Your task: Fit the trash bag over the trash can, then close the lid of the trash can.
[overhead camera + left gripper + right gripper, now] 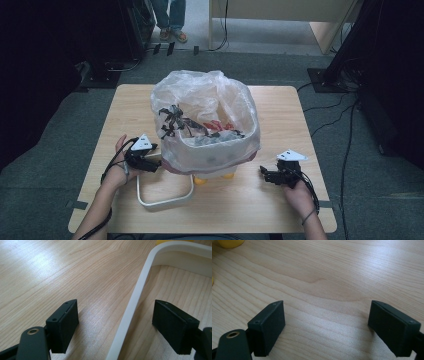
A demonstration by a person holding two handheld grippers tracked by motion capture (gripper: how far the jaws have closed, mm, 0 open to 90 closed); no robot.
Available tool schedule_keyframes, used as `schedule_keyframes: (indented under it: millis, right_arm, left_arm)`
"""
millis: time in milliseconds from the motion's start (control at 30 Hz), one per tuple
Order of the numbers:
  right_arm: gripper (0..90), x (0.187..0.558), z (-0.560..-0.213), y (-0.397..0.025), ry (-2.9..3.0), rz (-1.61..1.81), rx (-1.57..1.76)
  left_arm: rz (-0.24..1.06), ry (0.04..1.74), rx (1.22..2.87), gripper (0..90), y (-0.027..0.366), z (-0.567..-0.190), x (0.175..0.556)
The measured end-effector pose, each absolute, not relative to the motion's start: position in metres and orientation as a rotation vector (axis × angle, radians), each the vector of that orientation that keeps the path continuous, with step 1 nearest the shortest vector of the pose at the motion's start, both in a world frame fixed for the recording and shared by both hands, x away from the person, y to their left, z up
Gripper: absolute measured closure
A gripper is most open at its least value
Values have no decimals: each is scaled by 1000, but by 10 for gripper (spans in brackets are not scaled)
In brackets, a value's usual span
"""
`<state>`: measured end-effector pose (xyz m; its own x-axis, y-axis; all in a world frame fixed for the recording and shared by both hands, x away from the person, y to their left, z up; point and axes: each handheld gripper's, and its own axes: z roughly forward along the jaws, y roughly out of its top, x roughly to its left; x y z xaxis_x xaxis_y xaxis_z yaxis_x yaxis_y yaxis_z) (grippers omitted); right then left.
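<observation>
A white bin [210, 155] lined with a clear plastic bag [200, 100] stands mid-table and holds dark scraps and red bits. Its white loop handle [165, 199] lies flat on the table in front of it. My left gripper [154, 164] rests at the bin's left front corner. In the left gripper view it [115, 306] is open, with one jaw on each side of the handle bar [132, 307] and neither touching it. My right gripper [264, 173] sits right of the bin, open over bare wood [327, 305] with nothing between its jaws.
Yellow feet [200, 180] show under the bin's front, and one [229, 243] appears at the top left of the right gripper view. The wooden table [280, 110] has bare room on both sides. A person's feet [170, 34] stand beyond the table, and cables [345, 150] lie on the floor to the right.
</observation>
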<state>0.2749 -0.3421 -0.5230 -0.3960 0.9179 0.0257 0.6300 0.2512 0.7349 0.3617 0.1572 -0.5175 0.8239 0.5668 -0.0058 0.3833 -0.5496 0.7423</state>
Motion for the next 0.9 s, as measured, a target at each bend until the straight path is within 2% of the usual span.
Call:
schedule_keyframes:
  millis: [133,300,367,900]
  right_arm:
    - [139,275,-523,-342,2119,950,1410]
    - [139,275,-523,-342,2118,951,1412]
    - [139,275,-523,-342,2119,951,1408]
    - [138,278,-523,-341,2131,954,1395]
  left_arm:
    - [319,732,2192,291,159,-517,362]
    - [334,761,2161,511,168,-516,365]
    - [327,765,2151,628,170,-516,367]
    - [301,746,2154,754,180,-516,372]
